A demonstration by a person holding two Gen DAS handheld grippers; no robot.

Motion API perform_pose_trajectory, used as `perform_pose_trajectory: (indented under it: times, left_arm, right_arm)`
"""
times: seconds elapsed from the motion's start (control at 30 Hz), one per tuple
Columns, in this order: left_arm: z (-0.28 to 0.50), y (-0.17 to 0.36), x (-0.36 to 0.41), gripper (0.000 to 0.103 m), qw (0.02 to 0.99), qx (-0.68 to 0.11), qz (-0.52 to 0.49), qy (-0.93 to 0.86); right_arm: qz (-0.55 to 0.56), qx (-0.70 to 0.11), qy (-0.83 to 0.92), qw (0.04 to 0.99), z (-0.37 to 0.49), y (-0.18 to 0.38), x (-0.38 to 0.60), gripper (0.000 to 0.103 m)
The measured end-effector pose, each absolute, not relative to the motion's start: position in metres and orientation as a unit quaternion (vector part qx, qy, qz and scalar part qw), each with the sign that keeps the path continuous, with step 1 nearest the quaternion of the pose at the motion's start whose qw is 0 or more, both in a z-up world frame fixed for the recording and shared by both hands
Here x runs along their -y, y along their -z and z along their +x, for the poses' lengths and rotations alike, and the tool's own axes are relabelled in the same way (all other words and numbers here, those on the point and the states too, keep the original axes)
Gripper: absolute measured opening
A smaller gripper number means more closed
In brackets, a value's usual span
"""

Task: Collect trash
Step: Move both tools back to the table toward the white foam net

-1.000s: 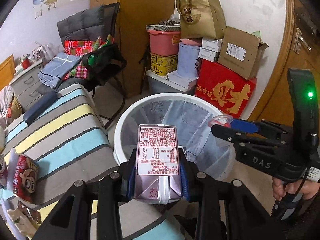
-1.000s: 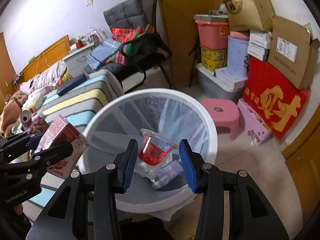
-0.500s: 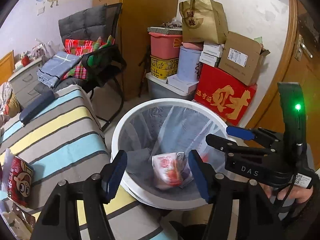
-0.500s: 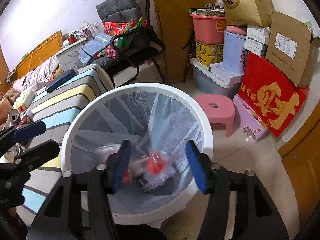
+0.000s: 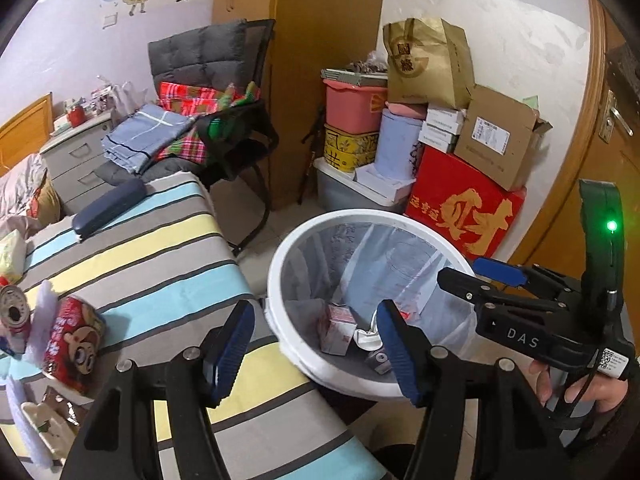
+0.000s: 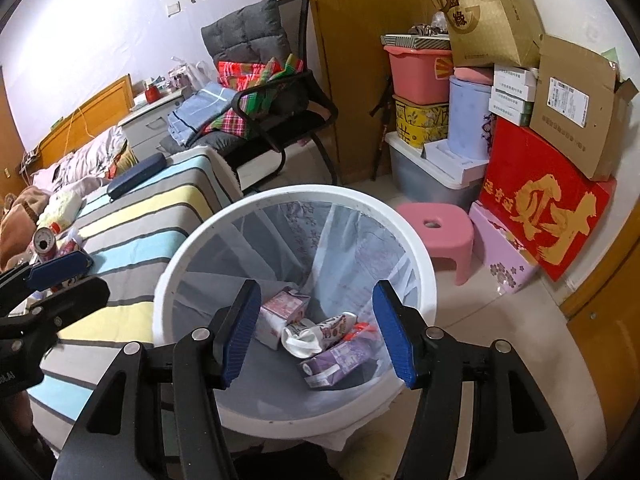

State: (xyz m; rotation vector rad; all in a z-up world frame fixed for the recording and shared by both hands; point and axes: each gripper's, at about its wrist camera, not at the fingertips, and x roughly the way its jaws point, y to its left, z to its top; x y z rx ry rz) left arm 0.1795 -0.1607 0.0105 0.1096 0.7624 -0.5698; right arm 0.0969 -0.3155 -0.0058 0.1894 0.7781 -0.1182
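Trash sits at the bottom of the round white bin w/ clear bag liner (image 6: 416, 264): a pink-and-white drink carton (image 6: 280, 312), a purple carton (image 6: 340, 360) and a crumpled wrapper (image 6: 308, 334), all lying loose on their sides. Left gripper (image 5: 316, 350) hangs at the bin's near rim, fingers spread w/ nothing between them. Right gripper (image 6: 316, 332) is right above the bin, fingers spread too, also nothing in them. Both just opened, prob. to let stuff drop in. More trash waits on the striped bed cover (image 5: 140, 248): a red snack bag w/ cartoon face (image 5: 74, 344) and an open can (image 5: 14, 312), so I think the job isn't done.
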Motion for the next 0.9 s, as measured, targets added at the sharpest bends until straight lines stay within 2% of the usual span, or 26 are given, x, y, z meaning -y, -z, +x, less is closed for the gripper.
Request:
perform_pose_trajectory:
  times: [0.57, 0.9]
  left_arm:
    - [0.148, -0.038, 0.086, 0.063, 0.919, -0.331, 0.031, 0.212]
    - [0.136, -0.039, 0.029, 0.063, 0.928, -0.336, 0.017, 0.161]
  right_arm:
    - [0.092, -0.351, 0.035, 0.931, 0.086, -0.009, 0.281, 0.060]
    - [0.083, -0.337, 0.000, 0.938, 0.088, -0.017, 0.248, 0.060]
